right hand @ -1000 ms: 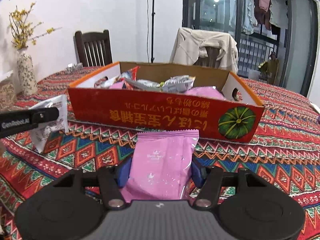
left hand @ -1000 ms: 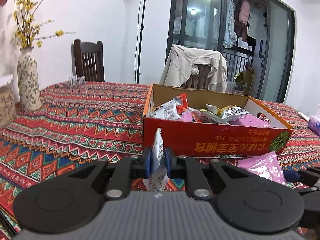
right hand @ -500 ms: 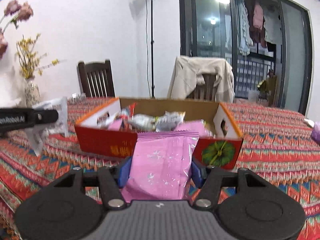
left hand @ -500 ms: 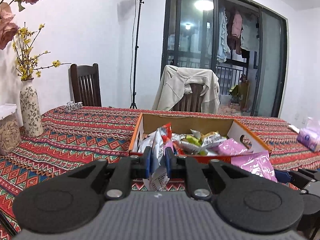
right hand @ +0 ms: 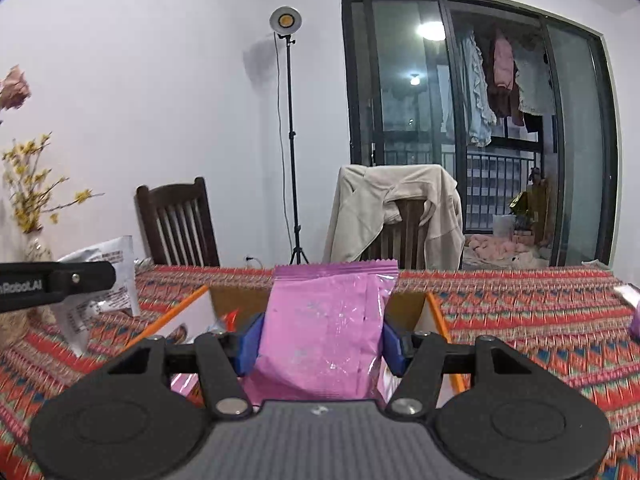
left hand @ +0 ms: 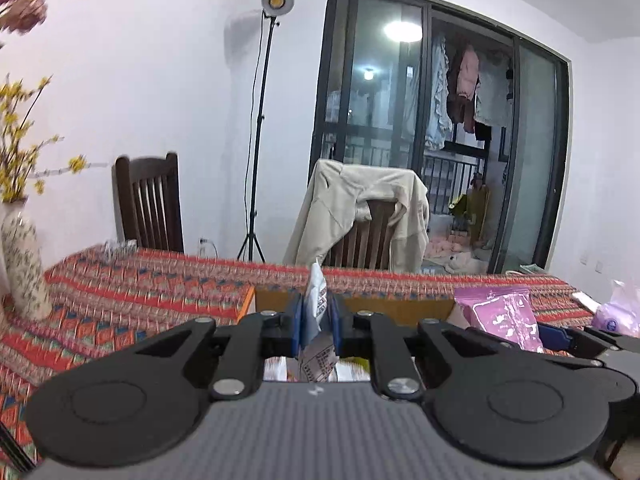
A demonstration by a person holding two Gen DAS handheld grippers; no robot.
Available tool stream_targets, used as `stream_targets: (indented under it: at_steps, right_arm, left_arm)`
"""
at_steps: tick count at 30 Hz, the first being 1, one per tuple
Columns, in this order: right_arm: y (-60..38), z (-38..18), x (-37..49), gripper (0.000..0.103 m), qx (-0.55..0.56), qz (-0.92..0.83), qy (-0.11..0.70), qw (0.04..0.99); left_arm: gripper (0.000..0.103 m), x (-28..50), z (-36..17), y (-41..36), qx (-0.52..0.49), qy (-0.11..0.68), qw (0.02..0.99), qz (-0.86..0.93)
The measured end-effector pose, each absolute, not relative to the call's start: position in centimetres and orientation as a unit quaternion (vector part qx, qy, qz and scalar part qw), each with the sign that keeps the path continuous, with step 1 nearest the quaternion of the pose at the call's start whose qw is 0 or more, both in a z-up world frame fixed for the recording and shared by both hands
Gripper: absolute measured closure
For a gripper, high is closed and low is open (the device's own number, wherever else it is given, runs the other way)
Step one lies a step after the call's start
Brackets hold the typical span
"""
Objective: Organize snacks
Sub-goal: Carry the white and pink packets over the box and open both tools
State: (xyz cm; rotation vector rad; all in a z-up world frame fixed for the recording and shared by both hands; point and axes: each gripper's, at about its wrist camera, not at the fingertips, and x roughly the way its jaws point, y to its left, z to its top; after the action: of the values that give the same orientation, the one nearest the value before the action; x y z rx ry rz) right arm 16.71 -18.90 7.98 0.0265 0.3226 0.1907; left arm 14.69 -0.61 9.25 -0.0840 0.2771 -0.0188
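Pink snack packet clamped in right jaws, white sachet pinched in left jaws.

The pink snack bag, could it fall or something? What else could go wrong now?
The pink snack bag is pinched only at its sides by the right gripper, so it might slip out before it is over the cardboard box. The white packet in the left gripper is thin and floppy, so it might snag on the box edge. Both grippers are close together, so they might bump.
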Motion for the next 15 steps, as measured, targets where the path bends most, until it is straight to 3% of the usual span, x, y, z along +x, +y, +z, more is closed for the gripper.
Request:
stream_targets:
  at_steps: [10,15]
  right_arm:
    - [-18.5,7.6,21.1,0.044,-0.005,0.081,0.103,0.991]
    - [-18.9,5.5,22.7,0.044,-0.015,0.087,0.133,0.987]
  left_arm:
    - [0.088,20.8,9.4,-2.4,-0.036,0.125,0.991,-0.017]
    - [0.088,23.1,6.5,-2.2,-0.03,0.133,0.991,-0.004]
